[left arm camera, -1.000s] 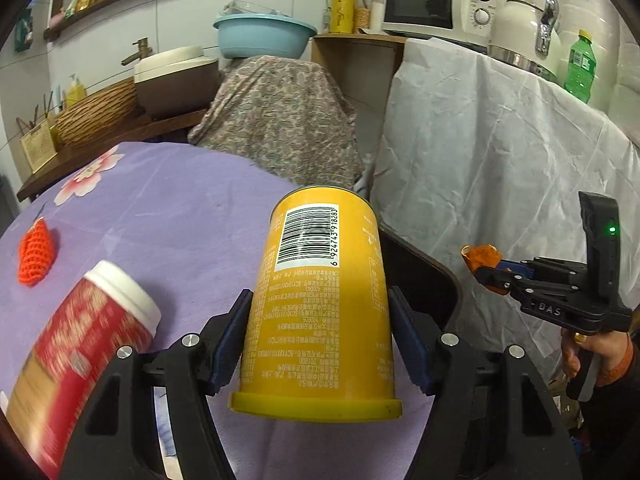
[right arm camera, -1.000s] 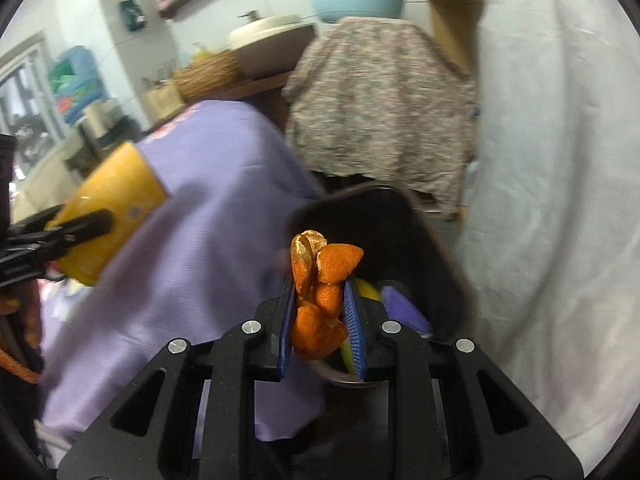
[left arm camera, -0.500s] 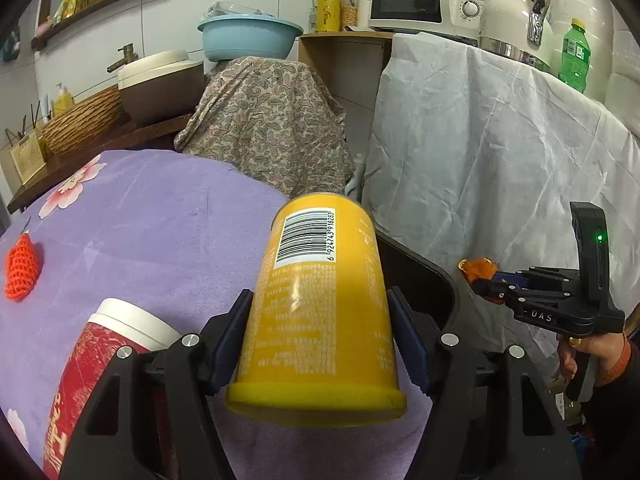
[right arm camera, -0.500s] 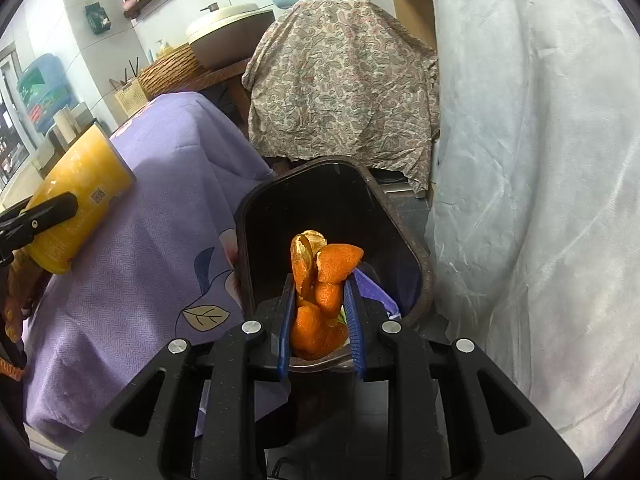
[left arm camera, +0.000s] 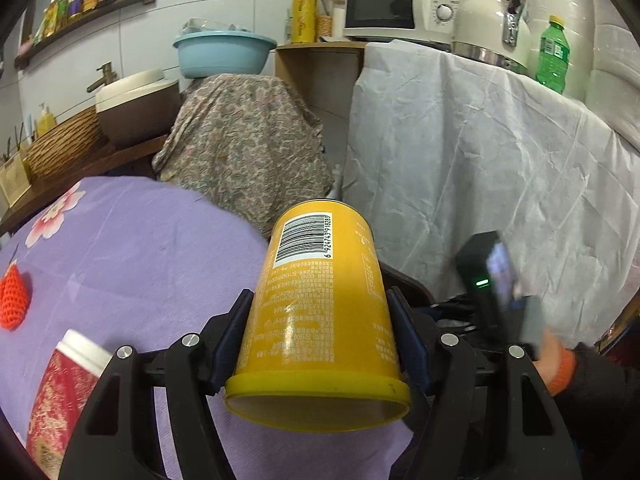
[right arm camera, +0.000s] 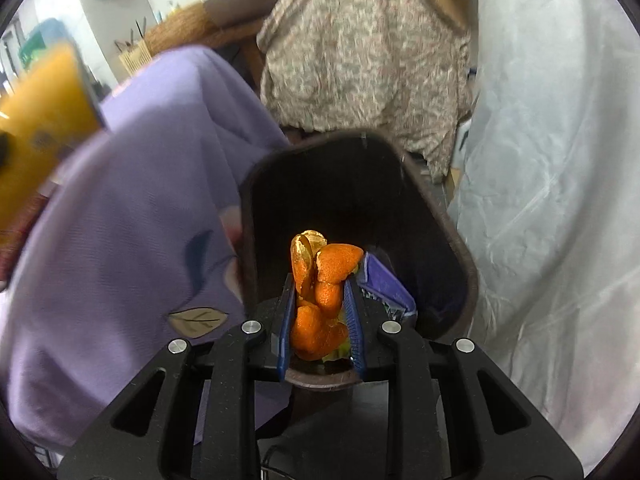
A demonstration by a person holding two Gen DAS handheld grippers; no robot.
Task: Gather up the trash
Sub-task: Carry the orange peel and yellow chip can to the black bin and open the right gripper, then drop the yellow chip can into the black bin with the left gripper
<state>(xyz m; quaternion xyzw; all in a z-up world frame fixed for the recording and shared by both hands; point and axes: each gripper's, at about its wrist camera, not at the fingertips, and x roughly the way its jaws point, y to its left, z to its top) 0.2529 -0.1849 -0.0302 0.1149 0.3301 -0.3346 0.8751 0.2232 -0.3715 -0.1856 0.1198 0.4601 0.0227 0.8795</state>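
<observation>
My left gripper (left arm camera: 320,308) is shut on a yellow cylindrical can (left arm camera: 320,300) with a barcode, held open end toward the camera above the edge of the purple-clothed table (left arm camera: 132,248). The can shows blurred in the right wrist view (right arm camera: 40,128). My right gripper (right arm camera: 318,284) is shut on orange peel (right arm camera: 320,292) and holds it over the mouth of a dark brown trash bin (right arm camera: 444,232). A purple wrapper (right arm camera: 384,280) lies inside the bin. The right gripper's body (left arm camera: 496,280) shows at the right of the left wrist view.
A red canister with a white lid (left arm camera: 64,392) and an orange mesh net (left arm camera: 14,300) lie on the table. A patterned cloth-covered object (left arm camera: 244,144) and a white-draped counter (left arm camera: 480,168) with microwave, kettle and green bottle stand behind the bin.
The left gripper has carried the yellow can rightward, toward the bin. The right gripper has moved closer over the bin with the peel still held.
</observation>
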